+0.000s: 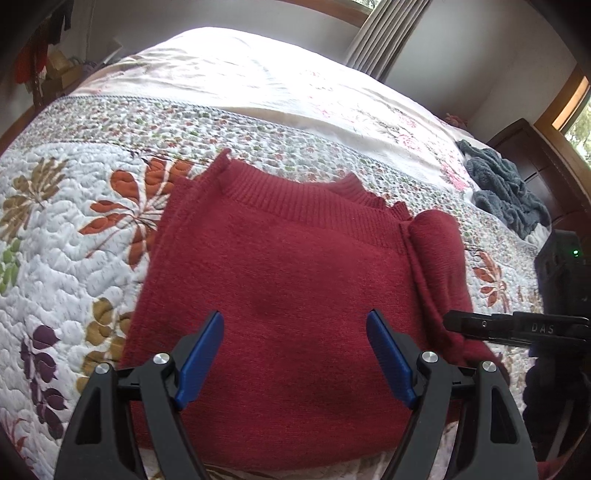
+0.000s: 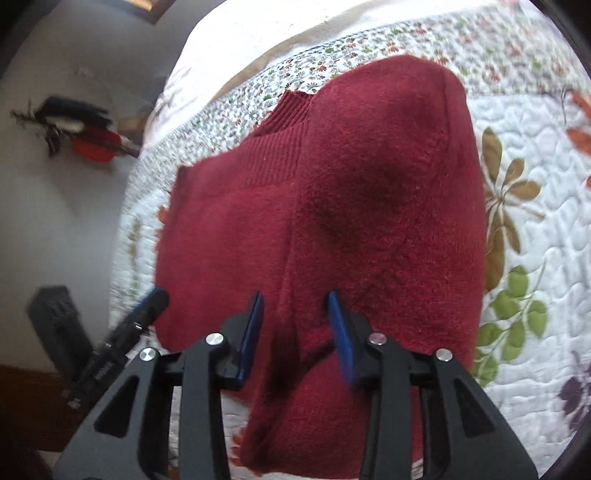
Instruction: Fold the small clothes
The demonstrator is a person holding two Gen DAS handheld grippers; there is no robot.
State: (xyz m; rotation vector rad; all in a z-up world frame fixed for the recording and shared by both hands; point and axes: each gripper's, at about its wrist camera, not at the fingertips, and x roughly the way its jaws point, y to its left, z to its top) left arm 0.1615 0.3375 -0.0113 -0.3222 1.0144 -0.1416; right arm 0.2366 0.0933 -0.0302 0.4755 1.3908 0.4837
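A dark red knit sweater (image 1: 280, 295) lies flat on the floral quilt (image 1: 74, 236), ribbed collar at the far end. My left gripper (image 1: 295, 350) hovers open over the sweater's near half with nothing between its blue pads. Its finger (image 2: 147, 306) also shows at the left of the right wrist view. My right gripper (image 2: 297, 325) stands at the sweater's right side, its jaws drawn partly together with the folded sleeve (image 2: 388, 184) bunched between them. In the left wrist view the right gripper's tip (image 1: 448, 323) meets the raised sleeve edge (image 1: 436, 251).
A crumpled grey-blue garment (image 1: 506, 188) lies near the bed's far right corner, beside a dark wooden nightstand (image 1: 524, 155). Curtains (image 1: 384, 33) hang behind the bed. Red and black items (image 2: 85, 129) sit on the floor past the bed's edge.
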